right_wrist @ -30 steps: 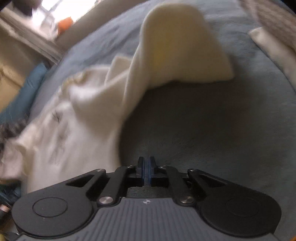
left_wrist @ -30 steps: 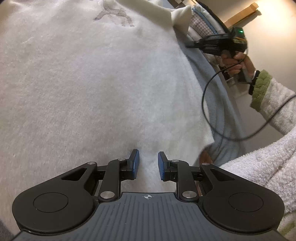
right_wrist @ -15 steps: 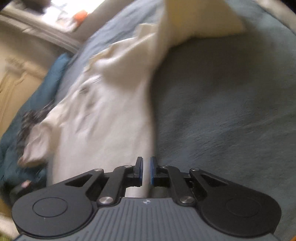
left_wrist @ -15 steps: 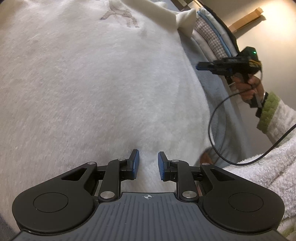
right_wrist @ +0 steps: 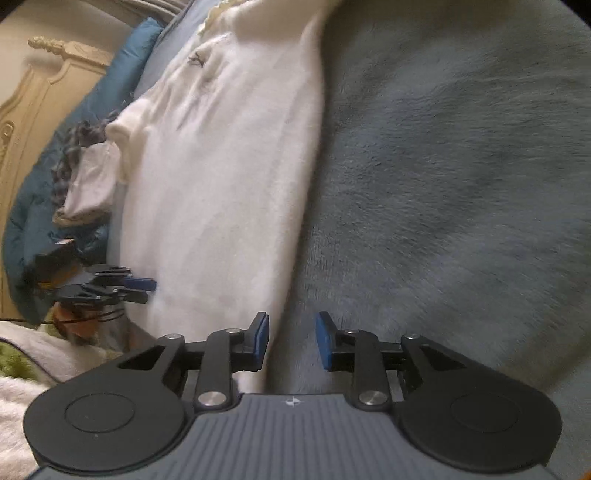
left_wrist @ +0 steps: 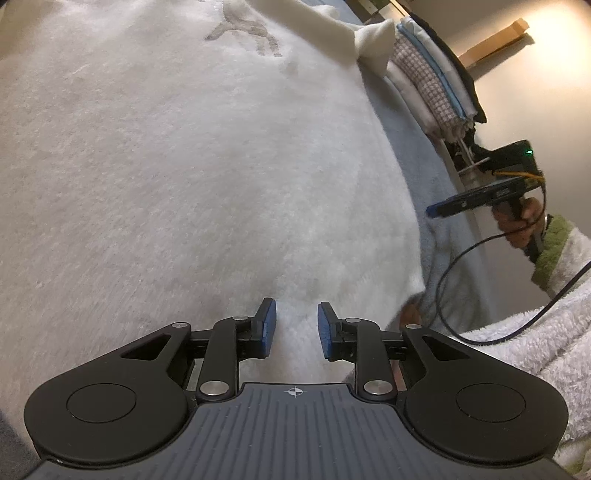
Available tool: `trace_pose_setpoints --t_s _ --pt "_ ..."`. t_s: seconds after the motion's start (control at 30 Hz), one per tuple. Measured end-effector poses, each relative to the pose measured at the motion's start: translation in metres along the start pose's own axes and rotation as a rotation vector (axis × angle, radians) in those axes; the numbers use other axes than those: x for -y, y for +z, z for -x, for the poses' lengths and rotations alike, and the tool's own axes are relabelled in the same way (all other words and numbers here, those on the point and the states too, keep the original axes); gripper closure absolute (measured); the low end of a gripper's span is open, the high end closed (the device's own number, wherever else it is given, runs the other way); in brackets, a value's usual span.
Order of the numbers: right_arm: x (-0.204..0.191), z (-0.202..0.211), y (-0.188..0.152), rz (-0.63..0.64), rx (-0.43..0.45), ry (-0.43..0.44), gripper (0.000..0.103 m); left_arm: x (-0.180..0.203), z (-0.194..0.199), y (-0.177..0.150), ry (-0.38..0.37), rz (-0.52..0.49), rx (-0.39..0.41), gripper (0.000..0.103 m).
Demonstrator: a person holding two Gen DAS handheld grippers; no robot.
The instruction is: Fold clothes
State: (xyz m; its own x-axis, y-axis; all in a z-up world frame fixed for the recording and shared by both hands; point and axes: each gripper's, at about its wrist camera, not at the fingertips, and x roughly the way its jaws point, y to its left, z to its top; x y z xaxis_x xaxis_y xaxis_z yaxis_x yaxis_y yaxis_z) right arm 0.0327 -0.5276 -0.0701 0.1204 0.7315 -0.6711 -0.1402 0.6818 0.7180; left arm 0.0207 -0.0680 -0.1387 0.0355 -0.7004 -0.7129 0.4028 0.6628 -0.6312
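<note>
A white fleece top (left_wrist: 192, 158) with a grey embroidered logo (left_wrist: 243, 33) lies spread flat on a grey-blue blanket (right_wrist: 443, 184). My left gripper (left_wrist: 294, 326) is open and empty just above the top's near hem. My right gripper (right_wrist: 291, 338) is open and empty, over the top's right edge (right_wrist: 221, 184) where it meets the blanket. The right gripper shows in the left wrist view (left_wrist: 484, 195), held off the bed's right side. The left gripper shows in the right wrist view (right_wrist: 138, 290).
A stack of folded clothes (left_wrist: 428, 74) sits at the far right of the bed. A teal quilt (right_wrist: 40, 206) and a dark checked garment (right_wrist: 74, 147) lie beyond the top's left side, before a cream headboard (right_wrist: 37, 81).
My right gripper let go of the white sleeve, opened, and swung back and down to the top's right edge. My left gripper stayed open over the hem.
</note>
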Motion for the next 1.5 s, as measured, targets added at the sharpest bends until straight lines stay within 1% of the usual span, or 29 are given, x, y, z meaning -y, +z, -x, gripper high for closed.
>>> trace_pose_setpoints --t_s 0.13,0.27,0.3,0.37,0.43,0.5,0.53,0.63,0.7,0.8,0.9,0.97,1.0,1.03,1.07,1.13,1.23,1.3,1.33,1.37,1.4,1.43,1.47,1.5 --pt "-0.027 0.004 0.017 0.064 0.059 0.029 0.073 0.003 0.0 0.0 0.009 -0.014 -0.001 0.074" --pt "-0.055 0.008 0.035 0.127 0.119 0.057 0.072 0.01 0.01 -0.001 0.041 -0.042 0.017 0.071" --pt "-0.065 0.002 0.042 0.151 0.118 0.071 0.072 0.011 0.014 -0.001 0.052 -0.051 0.027 0.07" --pt "-0.088 -0.022 0.06 0.195 0.1 0.111 0.072 0.011 0.025 0.001 0.065 -0.063 0.058 0.069" --pt "-0.105 -0.044 0.076 0.219 0.082 0.146 0.069 0.01 0.035 0.003 0.077 -0.063 0.092 0.067" --pt "-0.119 -0.068 0.092 0.213 0.071 0.154 0.068 0.006 0.042 0.007 0.096 -0.055 0.123 0.067" --pt "-0.123 -0.08 0.098 0.198 0.07 0.142 0.067 0.004 0.045 0.009 0.108 -0.051 0.136 0.067" --pt "-0.129 -0.108 0.114 0.143 0.077 0.074 0.067 -0.001 0.048 0.015 0.164 -0.047 0.162 0.066" --pt "-0.132 -0.122 0.121 0.123 0.101 -0.018 0.067 -0.003 0.047 0.018 0.221 -0.059 0.176 0.066" --pt "-0.149 -0.136 0.117 0.213 0.185 -0.183 0.067 -0.003 0.043 0.021 0.304 -0.084 0.191 0.065" --pt "-0.165 -0.155 0.104 0.314 0.229 -0.338 0.067 -0.005 0.032 0.021 0.34 -0.094 0.177 0.062" --pt "-0.17 -0.174 0.095 0.375 0.204 -0.439 0.067 -0.006 0.028 0.019 0.346 -0.107 0.18 0.059" --pt "-0.17 -0.185 0.09 0.403 0.18 -0.495 0.067 -0.006 0.027 0.019 0.345 -0.112 0.182 0.055" --pt "-0.168 -0.194 0.086 0.417 0.164 -0.53 0.067 -0.005 0.026 0.018 0.338 -0.115 0.184 0.053" --pt "-0.166 -0.2 0.082 0.422 0.153 -0.551 0.067 -0.005 0.026 0.018 0.33 -0.115 0.187 0.048" --pt "-0.162 -0.209 0.076 0.428 0.144 -0.577 0.064 -0.007 0.026 0.018 0.311 -0.108 0.191 0.045" --pt "-0.16 -0.208 0.076 0.418 0.146 -0.569 0.063 -0.01 0.028 0.019 0.275 -0.083 0.2 0.036" --pt "-0.158 -0.207 0.079 0.396 0.143 -0.562 0.062 -0.013 0.029 0.02 0.242 -0.056 0.207 0.028" --pt "-0.157 -0.207 0.079 0.387 0.141 -0.56 0.06 -0.015 0.031 0.019 0.223 -0.042 0.211 0.025" --pt "-0.156 -0.206 0.079 0.383 0.139 -0.556 0.059 -0.017 0.033 0.019 0.204 -0.026 0.216 0.02" --pt "-0.156 -0.206 0.079 0.381 0.138 -0.55 0.055 -0.018 0.033 0.019 0.185 -0.011 0.22 0.014" --pt "-0.156 -0.206 0.078 0.382 0.137 -0.544 0.051 -0.019 0.033 0.02 0.17 0.0 0.224 0.011" --pt "-0.157 -0.206 0.077 0.386 0.138 -0.539 0.05 -0.019 0.034 0.02 0.158 0.008 0.226 0.005" --pt "-0.157 -0.207 0.076 0.39 0.139 -0.538 0.048 -0.019 0.034 0.02 0.155 0.011 0.229 0.002"
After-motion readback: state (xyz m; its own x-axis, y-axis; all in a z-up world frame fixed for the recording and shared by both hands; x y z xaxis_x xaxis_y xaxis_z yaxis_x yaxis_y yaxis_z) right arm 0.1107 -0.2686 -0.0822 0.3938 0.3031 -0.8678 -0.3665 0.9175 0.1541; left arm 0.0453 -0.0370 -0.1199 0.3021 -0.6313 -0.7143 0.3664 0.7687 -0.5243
